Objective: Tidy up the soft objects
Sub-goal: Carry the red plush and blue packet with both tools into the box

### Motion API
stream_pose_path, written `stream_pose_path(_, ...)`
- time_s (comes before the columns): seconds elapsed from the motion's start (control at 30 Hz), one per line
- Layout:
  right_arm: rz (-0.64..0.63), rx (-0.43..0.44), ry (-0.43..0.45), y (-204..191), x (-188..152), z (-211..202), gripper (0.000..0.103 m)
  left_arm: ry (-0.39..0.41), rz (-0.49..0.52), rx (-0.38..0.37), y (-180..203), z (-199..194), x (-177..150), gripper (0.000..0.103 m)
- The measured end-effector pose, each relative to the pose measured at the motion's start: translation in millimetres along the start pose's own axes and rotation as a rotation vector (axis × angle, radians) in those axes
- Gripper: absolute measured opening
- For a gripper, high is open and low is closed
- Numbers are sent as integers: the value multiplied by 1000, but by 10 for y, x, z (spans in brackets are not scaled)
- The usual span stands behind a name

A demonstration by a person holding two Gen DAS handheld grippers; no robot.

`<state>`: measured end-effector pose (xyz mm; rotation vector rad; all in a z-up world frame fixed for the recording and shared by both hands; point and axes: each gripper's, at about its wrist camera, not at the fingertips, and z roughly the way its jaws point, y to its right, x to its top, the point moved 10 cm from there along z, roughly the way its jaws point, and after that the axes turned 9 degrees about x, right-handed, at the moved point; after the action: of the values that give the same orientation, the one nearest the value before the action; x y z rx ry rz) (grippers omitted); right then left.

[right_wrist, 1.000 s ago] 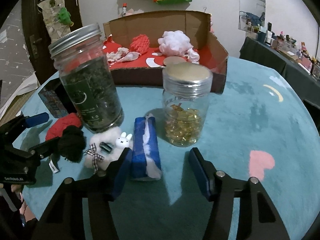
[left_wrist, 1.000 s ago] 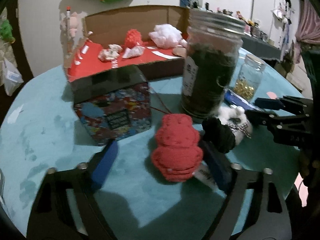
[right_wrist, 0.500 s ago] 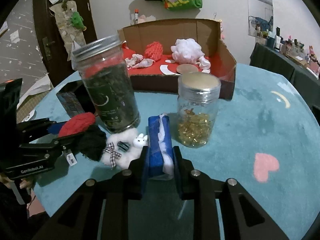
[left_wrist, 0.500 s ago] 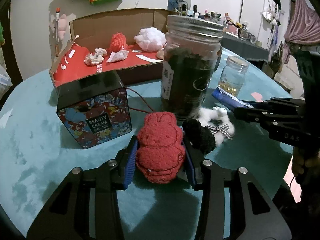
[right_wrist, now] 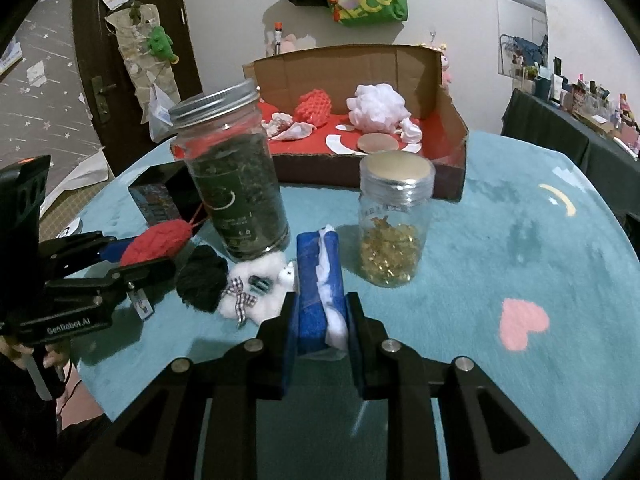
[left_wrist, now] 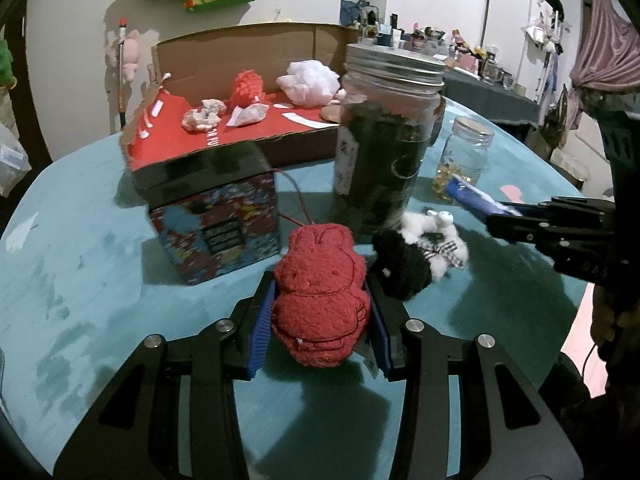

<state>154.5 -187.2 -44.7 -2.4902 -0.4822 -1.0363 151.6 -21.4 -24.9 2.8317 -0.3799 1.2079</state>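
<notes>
Left tongs (left_wrist: 322, 322) clamp the red plush bunny (left_wrist: 320, 296) above the teal surface (left_wrist: 80, 280); "GenRobot.AI" shows on them. Right tongs (right_wrist: 322, 320) pinch the blue packet (right_wrist: 318, 280), seemingly tissues, near the gold-filled jar (right_wrist: 394, 220).

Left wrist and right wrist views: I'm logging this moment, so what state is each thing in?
Left tool: shut on red plush.
Right tool: shut on blue tissue pack.
Tall jar: upright, lid on.
Small jar: upright, lid on.
Cardboard box: open, holding soft items.
</notes>
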Motion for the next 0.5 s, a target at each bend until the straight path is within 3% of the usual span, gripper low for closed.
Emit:
stream_pose_path(0.3, 21, -24, -1, 146, -120, -208, 24, -7, -31, 59, -360, -163, -134, 40)
stream_pose_path(0.5, 38, -54, -5, 281, -200, -293, 24, -24, -87, 138, -758, -196, -221, 40)
